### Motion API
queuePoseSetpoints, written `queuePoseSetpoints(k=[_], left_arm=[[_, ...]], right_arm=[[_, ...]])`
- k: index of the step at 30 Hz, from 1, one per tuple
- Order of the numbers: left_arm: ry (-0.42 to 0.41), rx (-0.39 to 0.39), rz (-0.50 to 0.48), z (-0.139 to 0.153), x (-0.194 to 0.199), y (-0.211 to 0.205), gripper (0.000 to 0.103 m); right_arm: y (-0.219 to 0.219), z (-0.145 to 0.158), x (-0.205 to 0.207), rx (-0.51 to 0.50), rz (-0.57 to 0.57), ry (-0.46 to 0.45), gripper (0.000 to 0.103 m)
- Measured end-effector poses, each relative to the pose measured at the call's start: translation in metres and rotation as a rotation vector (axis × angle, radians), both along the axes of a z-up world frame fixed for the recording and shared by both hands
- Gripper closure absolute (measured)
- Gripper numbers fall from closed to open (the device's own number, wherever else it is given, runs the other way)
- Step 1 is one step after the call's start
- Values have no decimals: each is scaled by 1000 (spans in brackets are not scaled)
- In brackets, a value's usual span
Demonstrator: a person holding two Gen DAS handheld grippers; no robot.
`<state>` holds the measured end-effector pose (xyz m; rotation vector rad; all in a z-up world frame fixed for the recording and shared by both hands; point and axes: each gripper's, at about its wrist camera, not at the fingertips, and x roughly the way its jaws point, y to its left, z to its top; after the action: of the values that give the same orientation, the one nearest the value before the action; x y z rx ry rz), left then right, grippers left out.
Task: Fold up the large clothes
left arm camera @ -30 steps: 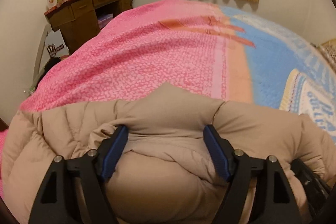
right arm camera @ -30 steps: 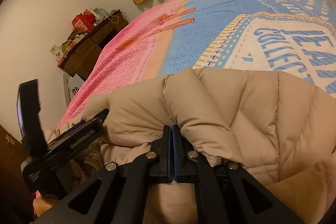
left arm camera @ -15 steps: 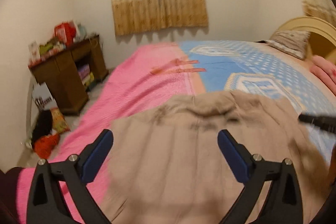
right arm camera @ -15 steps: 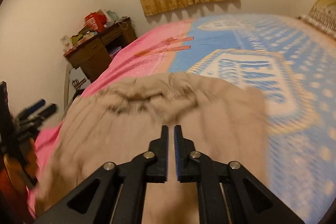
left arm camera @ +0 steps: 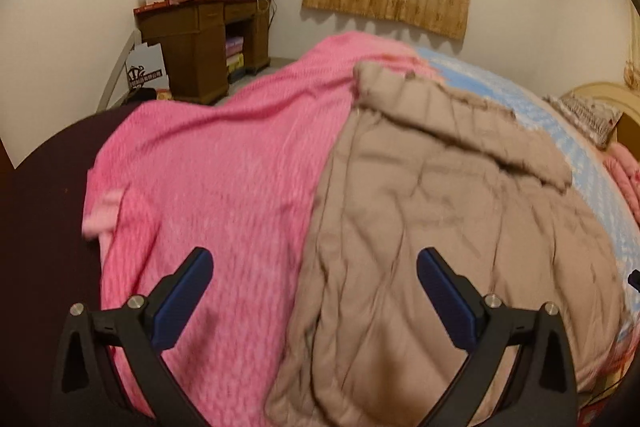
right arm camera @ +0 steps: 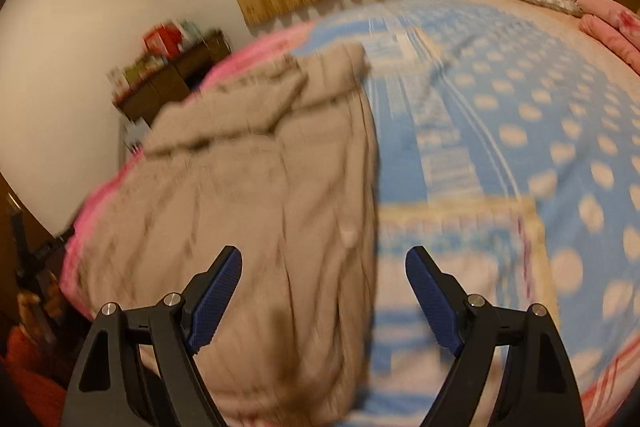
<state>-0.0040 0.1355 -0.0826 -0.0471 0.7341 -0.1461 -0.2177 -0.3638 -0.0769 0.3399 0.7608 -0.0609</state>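
The tan quilted jacket (left arm camera: 448, 227) lies spread on the bed (left arm camera: 224, 187), filling the centre and right of the left view. The left hand-held gripper (left arm camera: 314, 287) hangs above its lower edge, released; the right hand-held gripper (right arm camera: 324, 283) is likewise spread wide above the jacket's right edge, holding nothing.

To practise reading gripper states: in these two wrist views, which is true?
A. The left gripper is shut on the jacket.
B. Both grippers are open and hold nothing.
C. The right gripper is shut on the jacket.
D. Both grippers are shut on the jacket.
B: the left gripper and the right gripper each show their fingers spread wide, with the jacket lying free on the bed beyond them.
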Motion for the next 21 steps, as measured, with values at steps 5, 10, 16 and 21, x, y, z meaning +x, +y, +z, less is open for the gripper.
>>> queuePoseSetpoints(k=[5, 10, 16, 21], left_arm=[[23, 20, -16, -18, -13, -9, 0], [51, 66, -19, -32, -20, -13, 0], [35, 163, -23, -44, -27, -22, 0], [27, 165, -42, -45, -36, -26, 1]], right_arm=[[12, -19, -2, -48, -35, 51, 18], [23, -24, 4, -100, -47, 87, 18], [31, -29, 9, -132, -42, 100, 18], [46, -31, -2, -100, 42, 122, 29]])
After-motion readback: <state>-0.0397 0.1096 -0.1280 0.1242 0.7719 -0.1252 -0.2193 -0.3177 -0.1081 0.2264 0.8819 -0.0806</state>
